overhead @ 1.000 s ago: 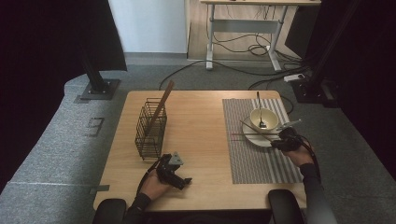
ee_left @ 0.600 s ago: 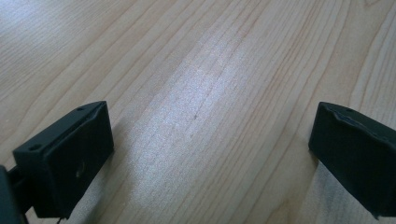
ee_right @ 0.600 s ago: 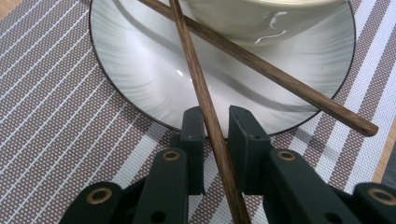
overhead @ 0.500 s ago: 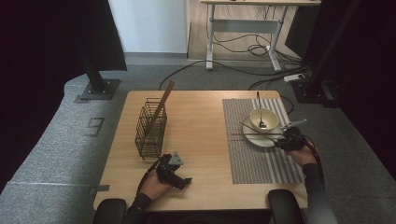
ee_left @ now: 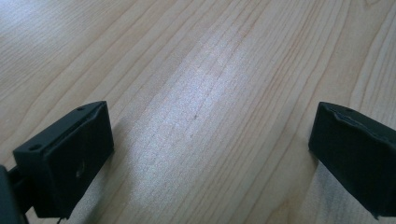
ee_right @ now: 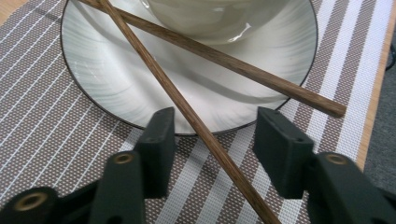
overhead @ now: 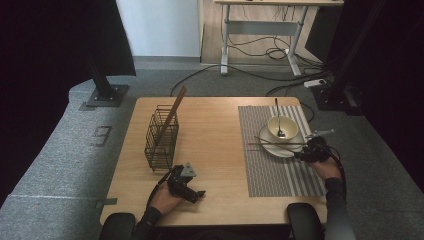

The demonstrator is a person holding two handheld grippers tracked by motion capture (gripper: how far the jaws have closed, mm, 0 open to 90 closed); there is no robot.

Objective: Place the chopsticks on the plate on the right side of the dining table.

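Two brown wooden chopsticks [overhead: 280, 144] lie crossed over a white plate [overhead: 272, 149] that carries a cream bowl [overhead: 282, 127] with a spoon [overhead: 276, 117] in it. My right gripper [overhead: 302, 153] sits at the plate's right edge. Its jaws have just been opening. In the right gripper view the right gripper [ee_right: 212, 119] stands open. One chopstick [ee_right: 187, 107] runs between the pads without touching them, and the other chopstick [ee_right: 243, 70] crosses the plate [ee_right: 107, 70] below the bowl [ee_right: 215, 18]. My left gripper [overhead: 197, 194] rests open near the table's front; the left gripper [ee_left: 210, 144] has bare wood between its jaws.
A striped placemat [overhead: 270, 170] lies under the plate on the wooden table [overhead: 215, 125]. A black wire basket [overhead: 162, 137] stands at the left, with a wooden stick [overhead: 172, 115] leaning out of it. Dark floor and cables lie beyond the table.
My right gripper has drawn slightly to the right, away from the plate, while the chopsticks stay across it. The left gripper has not moved.
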